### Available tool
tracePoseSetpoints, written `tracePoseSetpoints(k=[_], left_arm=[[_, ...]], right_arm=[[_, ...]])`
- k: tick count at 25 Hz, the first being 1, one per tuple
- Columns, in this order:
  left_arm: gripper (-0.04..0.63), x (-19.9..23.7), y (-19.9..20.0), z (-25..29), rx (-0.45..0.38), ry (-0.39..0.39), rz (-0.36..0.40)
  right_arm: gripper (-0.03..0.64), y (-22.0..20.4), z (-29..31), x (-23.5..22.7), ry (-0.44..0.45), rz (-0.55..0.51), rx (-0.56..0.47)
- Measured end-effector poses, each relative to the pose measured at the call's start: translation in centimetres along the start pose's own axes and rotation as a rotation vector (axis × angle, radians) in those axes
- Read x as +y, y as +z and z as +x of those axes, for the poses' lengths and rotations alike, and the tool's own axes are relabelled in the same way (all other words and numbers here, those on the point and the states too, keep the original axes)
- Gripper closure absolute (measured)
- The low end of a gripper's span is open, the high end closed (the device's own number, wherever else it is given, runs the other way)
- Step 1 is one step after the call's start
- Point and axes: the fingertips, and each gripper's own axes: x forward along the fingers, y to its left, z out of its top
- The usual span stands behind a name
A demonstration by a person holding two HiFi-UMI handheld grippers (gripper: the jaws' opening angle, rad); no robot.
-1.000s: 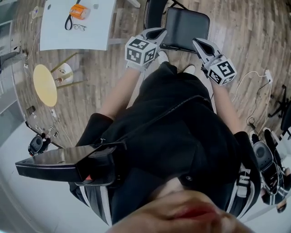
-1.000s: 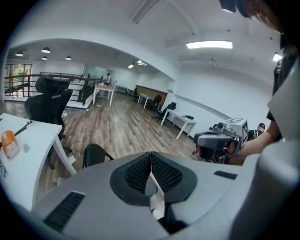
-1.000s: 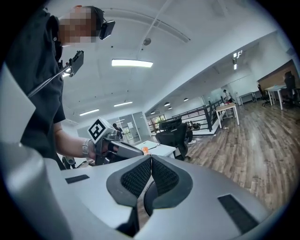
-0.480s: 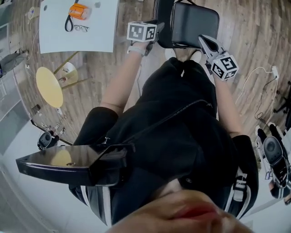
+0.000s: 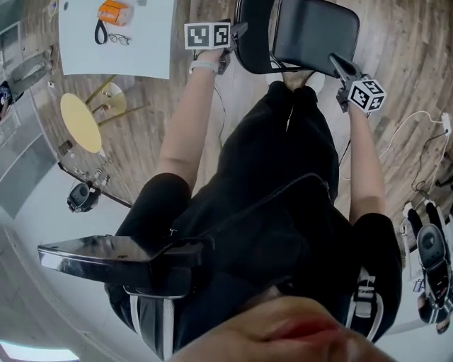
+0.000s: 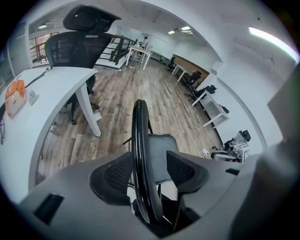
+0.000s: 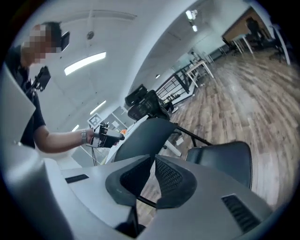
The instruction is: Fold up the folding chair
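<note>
The black folding chair stands unfolded on the wood floor, its seat and backrest at the top of the head view. My left gripper straddles the backrest's top edge. Its jaws are opening, with that edge between the pads and a gap on the right side. The seat shows below it. My right gripper is shut with nothing in it and hovers by the seat's near right edge. Past its closed tips I see the backrest, the seat and the left gripper.
A white table with an orange object and glasses stands left of the chair. A yellow round stool is further left. Cables lie on the floor at the right. An office chair stands behind a white desk.
Both grippers moved away from my body toward the chair. The left one came over the backrest's top edge; the right one dropped beside the seat. The view has leaned forward.
</note>
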Motion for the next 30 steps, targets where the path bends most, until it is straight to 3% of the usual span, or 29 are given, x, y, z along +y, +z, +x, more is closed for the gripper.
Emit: tracePoseSetpoints(k=[3,7,9,11,13,17,23,28,30], left_arm=[[0.382,2.0,-3.6,-3.8,0.014,0.008,0.005],[0.381,5.3,-5.3,-11.8,-0.114,-0.014,0.111],[0.382,6.9,-7.8,-15.9,-0.144,-0.002,0.118],[0.382,7.6,-9.3,-17.9,-0.162,-0.003,0.099],[0.382,7.6,-9.3,-18.4,-0.182,-0.02,0.072],[0.382,7.2,-8.4,-18.7,-0.196,-0.005,0.089],[0.382,6.1,-8.5,-18.3,-0.134,0.058,0.189],[0.383,6.2,-9.1,-17.6,-0.106,0.056,0.186],[0.414,6.7,-9.5,-17.2,-0.1,0.052,0.173]], right_arm=[[0.605,-5.7,-0.6,-0.6,0.022,0.15,0.008],[0.55,-8.2,-1.5,-1.1,-0.073,0.104,-0.052],[0.529,-9.9,-1.9,-0.3,-0.089,0.089,-0.042],[0.475,-12.3,-2.6,-2.6,-0.128,0.155,-0.013],[0.397,-13.9,-2.7,-5.9,-0.142,0.24,0.024],[0.34,-15.0,-1.2,-8.6,-0.063,0.309,0.106],[0.325,-14.2,0.2,-12.7,-0.035,0.321,0.063],[0.323,-15.1,1.4,-15.8,-0.072,0.319,0.08],[0.322,-15.9,2.2,-16.0,-0.056,0.334,0.093]])
